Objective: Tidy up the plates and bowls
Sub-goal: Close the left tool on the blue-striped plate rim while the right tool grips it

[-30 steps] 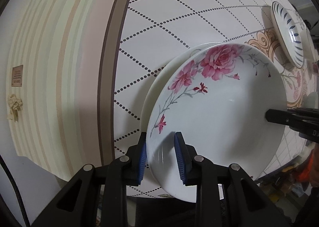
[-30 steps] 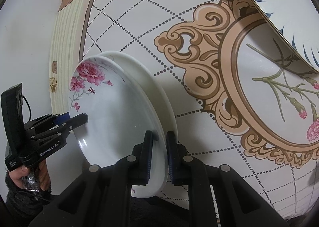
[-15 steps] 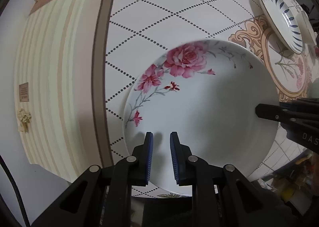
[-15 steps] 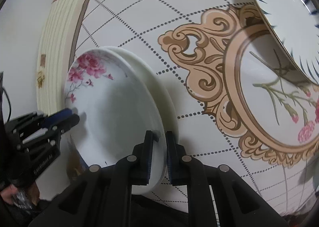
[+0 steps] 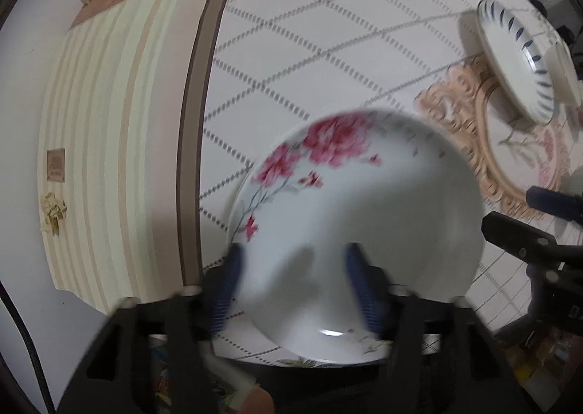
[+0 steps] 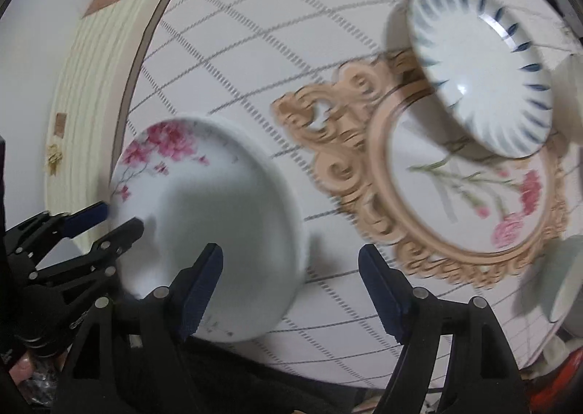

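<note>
A white plate with pink roses [image 5: 360,217] lies stacked on a plain white plate near the table's front edge; it also shows in the right wrist view [image 6: 204,217]. My left gripper [image 5: 295,283] is open, its blurred blue pads either side of the plate's near rim. My right gripper [image 6: 291,283] is open and empty, its left finger over the plate's right rim. A blue-striped plate [image 6: 481,86] sits at the far right, also seen in the left wrist view [image 5: 517,57].
The tablecloth [image 6: 277,50] is white with dotted diamonds and a tan floral medallion [image 6: 466,177]. A pale bowl or cup rim [image 6: 564,279] sits at the right edge. The table's brown rim [image 5: 196,122] and the striped floor lie to the left.
Both grippers have opened and let go of the plates. The rose plate now rests on the white plate on the table. Both views are blurred by motion.
</note>
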Demonstrator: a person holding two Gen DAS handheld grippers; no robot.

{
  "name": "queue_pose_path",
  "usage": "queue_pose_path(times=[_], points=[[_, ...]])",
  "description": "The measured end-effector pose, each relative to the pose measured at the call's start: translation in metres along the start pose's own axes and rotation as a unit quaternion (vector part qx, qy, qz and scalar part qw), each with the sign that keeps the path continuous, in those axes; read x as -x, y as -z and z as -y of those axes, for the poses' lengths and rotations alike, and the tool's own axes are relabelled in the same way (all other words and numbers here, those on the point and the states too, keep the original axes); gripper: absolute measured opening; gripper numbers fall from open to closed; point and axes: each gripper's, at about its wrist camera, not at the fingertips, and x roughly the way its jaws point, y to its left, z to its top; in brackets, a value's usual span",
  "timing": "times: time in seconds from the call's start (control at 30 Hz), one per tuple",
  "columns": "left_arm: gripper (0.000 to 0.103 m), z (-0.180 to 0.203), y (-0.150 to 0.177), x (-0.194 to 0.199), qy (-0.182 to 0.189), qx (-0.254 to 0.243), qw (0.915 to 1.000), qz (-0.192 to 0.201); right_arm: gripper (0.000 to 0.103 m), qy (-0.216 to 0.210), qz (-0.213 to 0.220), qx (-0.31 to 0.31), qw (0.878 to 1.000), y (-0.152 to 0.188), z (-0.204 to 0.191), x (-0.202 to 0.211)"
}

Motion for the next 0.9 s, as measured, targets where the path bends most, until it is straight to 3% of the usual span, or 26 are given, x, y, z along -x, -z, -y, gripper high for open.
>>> queue_pose_path(times=[0.03,0.07,0.13,0.3,0.37,0.47,0.6,0.7,0.83,0.9], points=[[0.087,0.006,-0.004,0.007,0.003,-0.001,1.0000,0.009,0.082,0.002,0.006,-0.006,1.000,0.000,0.005,0.004],[0.092,0.011,-0.009,0.012,0.006,-0.003,0.9998,0.016,0.085,0.002,0.013,-0.014,1.000,0.000,0.011,0.009],[0.092,0.028,-0.024,0.027,0.018,-0.009,0.9993,0.033,0.099,0.002,0.036,-0.040,0.999,0.001,0.031,0.023],[0.097,0.069,-0.087,0.048,0.064,-0.038,0.9959,0.052,0.103,-0.004,0.095,-0.121,0.988,-0.007,0.114,0.057],[0.097,0.083,-0.114,0.048,0.089,-0.055,0.9929,0.056,0.103,-0.015,0.125,-0.162,0.979,-0.011,0.145,0.065],[0.097,0.111,-0.154,0.038,0.117,-0.073,0.9889,0.055,0.103,-0.070,0.147,-0.229,0.960,-0.018,0.199,0.064],[0.096,0.143,-0.204,0.011,0.142,-0.079,0.9863,0.027,0.103,-0.161,0.153,-0.320,0.921,-0.024,0.257,0.040],[0.088,0.159,-0.228,-0.010,0.162,-0.080,0.9836,-0.003,0.089,-0.187,0.143,-0.344,0.909,-0.034,0.279,0.022],[0.063,0.177,-0.246,-0.033,0.162,-0.093,0.9819,-0.033,0.075,-0.210,0.124,-0.347,0.905,-0.050,0.297,0.001],[0.061,0.184,-0.248,-0.034,0.155,-0.106,0.9818,-0.029,0.070,-0.219,0.123,-0.350,0.903,-0.053,0.301,-0.004]])
